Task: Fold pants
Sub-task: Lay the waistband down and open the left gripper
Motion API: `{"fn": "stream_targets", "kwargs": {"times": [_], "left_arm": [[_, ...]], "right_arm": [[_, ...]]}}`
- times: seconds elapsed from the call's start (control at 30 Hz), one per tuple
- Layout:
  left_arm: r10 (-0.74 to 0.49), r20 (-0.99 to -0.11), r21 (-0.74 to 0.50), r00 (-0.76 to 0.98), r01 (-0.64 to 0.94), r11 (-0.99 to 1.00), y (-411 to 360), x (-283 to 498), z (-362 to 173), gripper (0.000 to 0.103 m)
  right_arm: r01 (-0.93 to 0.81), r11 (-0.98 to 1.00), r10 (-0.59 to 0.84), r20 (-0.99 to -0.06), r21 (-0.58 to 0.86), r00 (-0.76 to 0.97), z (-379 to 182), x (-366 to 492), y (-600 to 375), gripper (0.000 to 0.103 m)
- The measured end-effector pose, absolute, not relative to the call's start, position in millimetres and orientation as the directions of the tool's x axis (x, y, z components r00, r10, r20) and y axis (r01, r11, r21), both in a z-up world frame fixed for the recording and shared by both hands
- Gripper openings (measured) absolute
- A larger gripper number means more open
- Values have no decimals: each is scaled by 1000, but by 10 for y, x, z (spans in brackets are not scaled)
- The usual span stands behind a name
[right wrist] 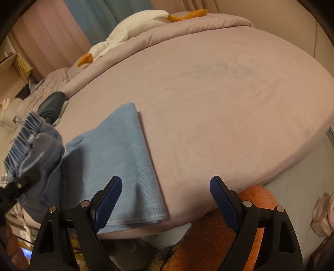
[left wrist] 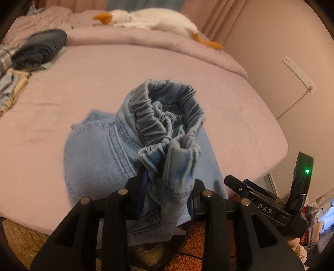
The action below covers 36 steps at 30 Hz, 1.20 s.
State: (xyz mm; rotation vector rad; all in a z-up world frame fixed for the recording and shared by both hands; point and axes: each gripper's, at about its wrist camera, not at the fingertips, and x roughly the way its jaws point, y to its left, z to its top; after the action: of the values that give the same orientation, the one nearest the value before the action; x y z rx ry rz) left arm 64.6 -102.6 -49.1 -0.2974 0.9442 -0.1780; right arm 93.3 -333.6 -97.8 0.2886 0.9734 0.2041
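At the bottom centre of the left wrist view, the left gripper point(left wrist: 167, 187) is clamped on a bunched handful of the pants point(left wrist: 100, 158), light blue denim with a gathered elastic waistband point(left wrist: 167, 116). The waistband stands up out of the jaws toward mid-frame, ruffled and curled open. Behind and to the left of it, the rest of the pants lies on the bed point(left wrist: 240, 116), near the bed's lower edge. At the lower right of this frame the right gripper point(left wrist: 248, 189) shows from the side, with a green light on the black part behind it.

In the right wrist view, the right gripper point(right wrist: 167, 200) sits at the bottom of the frame with its blue-padded fingers point(right wrist: 108, 202) spread wide and nothing between them. Its left finger overlaps the near end of a flat folded panel of the pants point(right wrist: 123, 158), which runs from bottom centre up toward mid-left on the mauve sheet. The lifted waistband appears at the left edge, held by the left gripper point(right wrist: 20, 181).

Below the bed edge lies an orange fluffy rug point(right wrist: 208, 239). Farther back, at upper left in both views, a dark folded garment point(left wrist: 39, 50) rests on the bed. Along the top of the frame a white plush goose point(left wrist: 150, 19) with an orange beak lies on a rumpled quilt point(left wrist: 146, 39).
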Motion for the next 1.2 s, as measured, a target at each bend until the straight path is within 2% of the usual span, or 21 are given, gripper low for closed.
{"fn": "stream_targets", "kwargs": {"times": [0.23,0.37,0.47,0.57,0.6,0.63,0.7,0.83,0.9,0.97,1.2], "left_arm": [[-360,-796,-388,487,47,921,-1081,859,-830,32],[-451,-777,-480,439,51,876,-1042,944,-970,32],[-469,-764,-498,443,55,865,-1031,923,-947,34],[-504,-745,-528,438,75,846,-1031,855,-874,52],[-522,-733,-545,436,83,835,-1032,828,-842,68],[-547,-713,-569,438,94,817,-1033,783,-799,74],[-576,-684,-588,448,128,798,-1035,689,-693,75],[-487,-697,-496,526,135,858,-959,519,-471,80],[-420,-712,-451,562,93,888,-833,460,-428,81],[-347,-732,-419,587,15,908,-655,413,-419,81],[-250,-742,-462,622,-204,863,-25,229,-512,81]], "right_arm": [[-31,944,292,-792,327,536,-1004,930,-3385,87],[-14,945,284,-796,328,534,-1013,930,-3420,87],[-12,943,287,-797,332,531,-1009,930,-3413,87],[-24,943,294,-794,333,533,-985,918,-3395,87],[-27,943,295,-791,333,536,-972,912,-3394,87],[-31,942,297,-788,334,540,-955,916,-3401,87],[-39,938,309,-778,344,547,-910,910,-3404,87],[-72,926,346,-758,370,553,-816,908,-3371,87],[-94,921,364,-747,379,557,-774,920,-3323,87],[-111,912,386,-739,394,552,-753,939,-3258,93],[-272,838,545,-699,474,462,-705,1033,-2846,94]]}}
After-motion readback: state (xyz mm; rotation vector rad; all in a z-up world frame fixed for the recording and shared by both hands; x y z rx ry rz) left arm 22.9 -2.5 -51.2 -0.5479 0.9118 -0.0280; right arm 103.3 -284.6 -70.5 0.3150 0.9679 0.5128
